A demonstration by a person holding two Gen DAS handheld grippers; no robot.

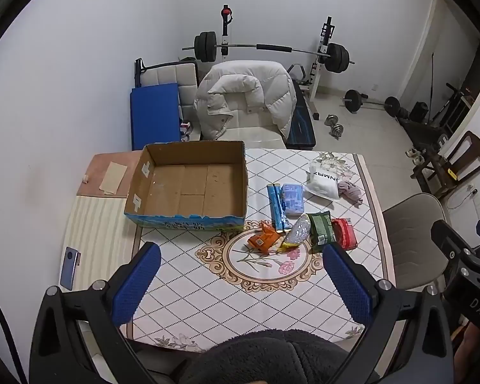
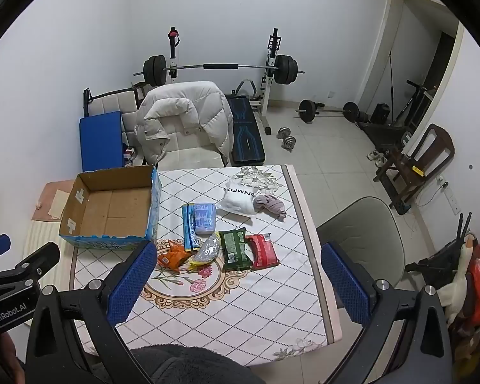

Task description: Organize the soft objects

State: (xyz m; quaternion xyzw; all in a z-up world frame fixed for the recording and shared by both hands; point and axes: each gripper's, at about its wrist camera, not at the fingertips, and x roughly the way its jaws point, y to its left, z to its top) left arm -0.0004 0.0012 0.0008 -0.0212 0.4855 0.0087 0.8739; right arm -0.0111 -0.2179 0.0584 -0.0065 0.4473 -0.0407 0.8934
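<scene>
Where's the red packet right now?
The red packet lies on the table's right side in both views, rightmost of the near row, touching the green packet on its left.

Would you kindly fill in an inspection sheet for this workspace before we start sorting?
Surface: table under a diamond-pattern floral cloth.
Job's things: cardboard box open and empty at the table's left; orange packet, blue tissue pack, green packet, red packet, white bag and mauve cloth lie beside it.
Clutter: phone on the left edge.
Grippers: left gripper and right gripper both open, above the table, holding nothing.
Cables: a wire at the wall socket.
Surroundings: white jacket over a chair, barbell rack, dumbbells on the floor.
</scene>
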